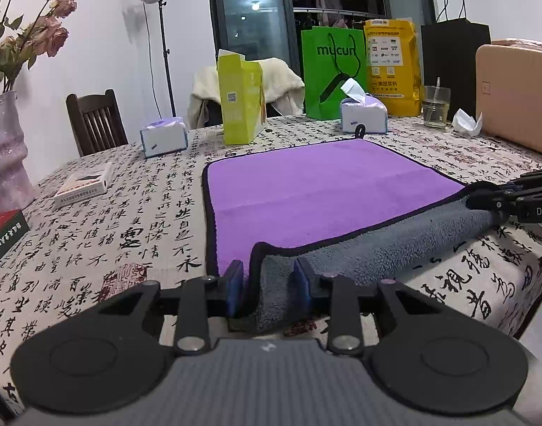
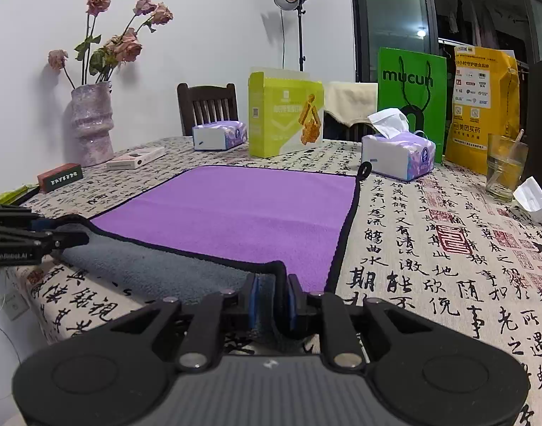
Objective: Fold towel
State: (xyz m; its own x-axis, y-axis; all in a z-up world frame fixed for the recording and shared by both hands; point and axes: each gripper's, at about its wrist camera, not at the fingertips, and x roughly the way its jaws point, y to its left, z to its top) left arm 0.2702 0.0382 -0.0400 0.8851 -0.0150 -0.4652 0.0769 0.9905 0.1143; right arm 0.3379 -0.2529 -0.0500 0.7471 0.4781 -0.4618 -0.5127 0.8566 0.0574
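Note:
A purple towel with a grey underside and black trim lies flat on the calligraphy tablecloth; it also shows in the right wrist view. Its near edge is curled up, grey side showing. My left gripper straddles the near left corner, blue pads apart with the towel corner between them. My right gripper is narrowed on the near right corner, towel between its pads. Each gripper appears in the other's view: the right gripper and the left gripper.
Behind the towel stand a tissue box, a yellow-green carton, a green bag, a yellow bag and a glass. Another tissue box, small boxes and a vase sit at left. The table's near edge is close.

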